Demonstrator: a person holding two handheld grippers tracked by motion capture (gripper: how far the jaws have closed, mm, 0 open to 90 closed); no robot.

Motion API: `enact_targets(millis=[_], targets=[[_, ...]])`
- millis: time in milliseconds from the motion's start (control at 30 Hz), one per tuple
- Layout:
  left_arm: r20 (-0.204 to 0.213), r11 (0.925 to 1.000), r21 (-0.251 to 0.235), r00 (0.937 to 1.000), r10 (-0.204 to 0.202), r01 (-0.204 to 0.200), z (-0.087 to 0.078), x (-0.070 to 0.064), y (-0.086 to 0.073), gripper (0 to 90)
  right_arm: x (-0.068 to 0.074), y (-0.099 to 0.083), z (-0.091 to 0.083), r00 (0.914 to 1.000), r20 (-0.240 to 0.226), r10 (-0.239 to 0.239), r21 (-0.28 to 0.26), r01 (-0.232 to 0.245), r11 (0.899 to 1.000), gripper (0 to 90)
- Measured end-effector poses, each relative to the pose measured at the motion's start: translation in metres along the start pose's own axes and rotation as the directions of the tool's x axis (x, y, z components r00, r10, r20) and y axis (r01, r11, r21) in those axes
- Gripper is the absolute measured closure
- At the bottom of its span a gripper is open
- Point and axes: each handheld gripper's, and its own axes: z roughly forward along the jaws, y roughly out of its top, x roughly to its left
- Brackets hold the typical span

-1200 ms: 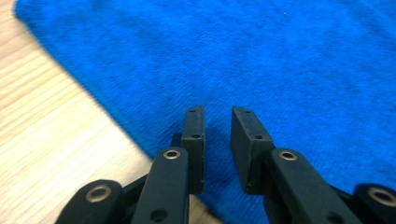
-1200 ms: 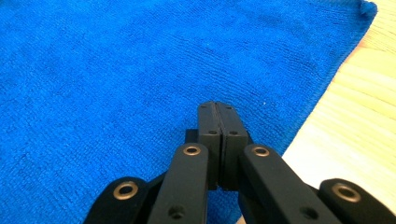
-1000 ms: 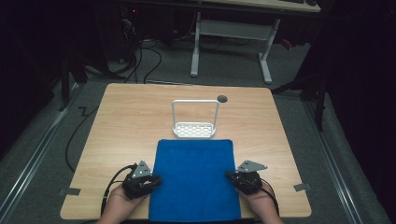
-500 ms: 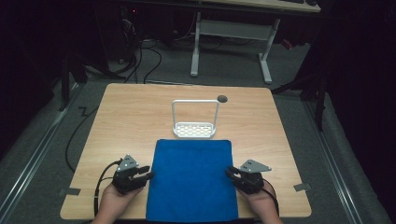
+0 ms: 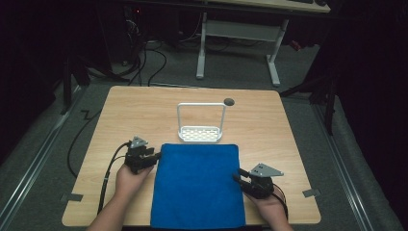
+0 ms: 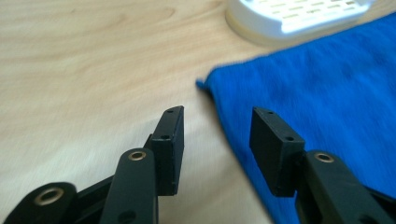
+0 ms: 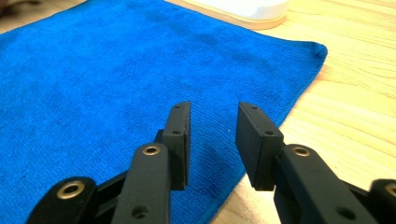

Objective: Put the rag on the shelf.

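Since 0.5 s ago, left gripper (image 5: 153,158) is sitting farther up the table (image 5: 288,144), now by the blue cloth (image 5: 198,185)'s far-left corner; jaws gaping wide, straddling the cloth edge. Right gripper (image 5: 238,174) is hovering at the cloth's right edge, jaws parted moderately, holding nothing. Cloth is lying flat along the table's near edge w/ white rack (image 5: 200,126) just beyond it.

- Cloth (image 5: 198,185): solid bright blue (fuzzy weave)
- Rack (image 5: 200,133): white, slotted base
- Table (image 5: 269,125): pale wood grain
- Left gripper (image 6: 215,135) and right gripper (image 7: 212,140): black, brass-coloured rivets
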Motion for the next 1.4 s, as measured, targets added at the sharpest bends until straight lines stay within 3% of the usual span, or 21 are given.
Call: enact_targets(millis=[100, 267, 300, 433, 567, 633, 700, 733, 833, 867, 933, 967, 1033, 1267, 1400], targets=[[-0.016, 0.9998, 0.009, 0.9997, 0.019, -0.019, 0.010, -0.001, 0.010, 55.4, 0.000, 0.000, 0.001, 1.0000, -0.002, -0.005, 0.001, 0.005, 1.000, 64.8], [-0.011, 0.9999, 0.006, 0.9999, 0.012, -0.011, 0.020, -0.003, 0.017, 57.6, -0.001, 0.000, 0.002, 1.0000, -0.006, -0.001, 0.003, 0.001, 1.000, 64.6], [-0.028, 0.9994, 0.005, 0.9990, 0.034, -0.034, 0.024, -0.005, 0.017, 59.0, -0.001, 0.000, 0.002, 1.0000, -0.006, -0.001, 0.003, 0.001, 1.000, 64.3], [-0.029, 0.9996, -0.002, 0.9992, 0.028, -0.028, 0.024, -0.005, 0.015, 70.2, -0.002, -0.001, 0.003, 1.0000, -0.005, 0.004, 0.002, -0.004, 1.000, 62.7], [-0.029, 0.9984, 0.003, 0.9980, 0.056, -0.056, 0.024, -0.007, 0.015, 82.4, -0.004, 0.000, 0.003, 0.9999, 0.005, 0.016, -0.004, -0.016, 1.000, 60.0], [-0.043, 0.9973, 0.006, 0.9963, 0.074, -0.074, 0.024, -0.010, 0.014, 85.6, -0.009, 0.003, 0.007, 0.9989, 0.034, 0.033, -0.022, -0.033, 0.999, 57.2], [-0.049, 0.9957, 0.009, 0.9945, 0.092, -0.092, 0.024, -0.012, 0.014, 86.9, -0.014, 0.008, 0.012, 0.9961, 0.078, 0.041, -0.012, -0.040, 0.999, 55.9], [-0.048, 0.9958, 0.009, 0.9946, 0.092, -0.091, 0.024, -0.012, 0.014, 87.1, -0.019, 0.012, 0.016, 0.9928, 0.089, 0.080, -0.011, -0.079, 0.997, 55.9], [-0.041, 0.9963, 0.012, 0.9955, 0.086, -0.085, 0.023, -0.011, 0.014, 87.1, -0.026, 0.022, 0.023, 0.9872, 0.114, 0.112, -0.016, -0.111, 0.994, 56.2], [-0.041, 0.9963, 0.011, 0.9955, 0.086, -0.085, 0.023, -0.011, 0.014, 87.2, -0.035, 0.032, 0.033, 0.9829, 0.145, 0.113, 0.002, -0.115, 0.993, 58.0], [-0.041, 0.9962, 0.012, 0.9954, 0.086, -0.086, 0.023, -0.011, 0.014, 87.2, -0.041, 0.036, 0.040, 0.9802, 0.155, 0.123, 0.014, -0.126, 0.992, 58.3], [-0.038, 0.9965, 0.011, 0.9958, 0.083, -0.083, 0.023, -0.011, 0.014, 87.1, -0.052, 0.044, 0.052, 0.9734, 0.179, 0.143, 0.034, -0.152, 0.988, 58.6], [-0.036, 0.9969, 0.009, 0.9963, 0.078, -0.078, 0.023, -0.010, 0.014, 87.1, -0.060, 0.050, 0.063, 0.9715, 0.171, 0.164, 0.052, -0.175, 0.983, 58.5], [-0.024, 0.9975, 0.010, 0.9972, 0.070, -0.070, 0.023, -0.009, 0.014, 86.6, -0.063, 0.056, 0.084, 0.9751, 0.190, 0.115, 0.129, -0.140, 0.982, 61.2], [-0.022, 0.9974, 0.011, 0.9972, 0.071, -0.071, 0.023, -0.009, 0.014, 86.4, -0.065, 0.055, 0.084, 0.9711, 0.203, 0.126, 0.126, -0.153, 0.980, 66.8]])
